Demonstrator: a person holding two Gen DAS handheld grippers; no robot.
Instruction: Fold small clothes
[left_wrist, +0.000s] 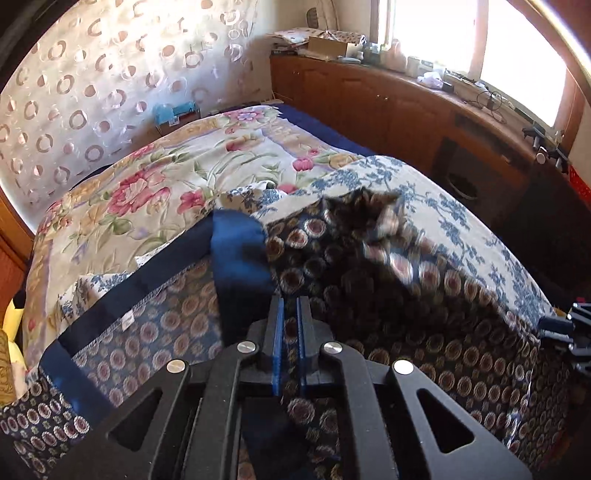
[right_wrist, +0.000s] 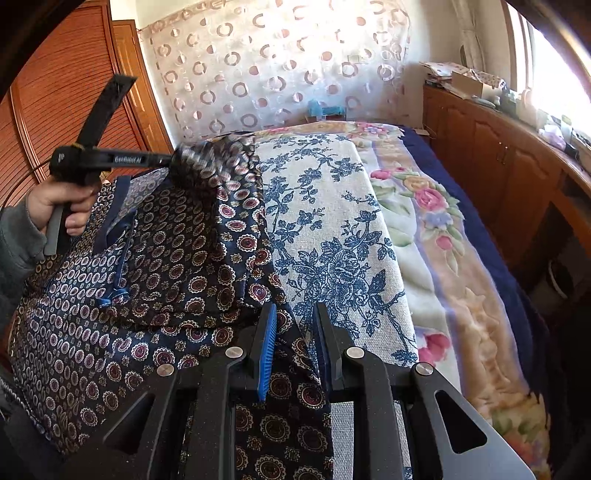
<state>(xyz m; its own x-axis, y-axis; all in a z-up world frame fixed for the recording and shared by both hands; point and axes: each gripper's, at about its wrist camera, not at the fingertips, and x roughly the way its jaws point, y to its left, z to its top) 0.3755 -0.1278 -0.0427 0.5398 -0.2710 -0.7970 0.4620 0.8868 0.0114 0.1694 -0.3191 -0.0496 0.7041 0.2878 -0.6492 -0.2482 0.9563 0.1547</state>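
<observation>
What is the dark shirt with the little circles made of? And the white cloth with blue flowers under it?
The dark navy medallion-print garment looks like thin, smooth, slightly glossy fabric, maybe satin or polyester: it catches light and drapes limply. The white cloth with blue flowers looks like coarse matte linen or cotton: its weave shows.

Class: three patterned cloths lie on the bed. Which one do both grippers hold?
The dark navy medallion-print garment. The left gripper and right gripper both pinch it; the blue-flowered cloth and pink-flowered blanket lie untouched beneath.
</observation>
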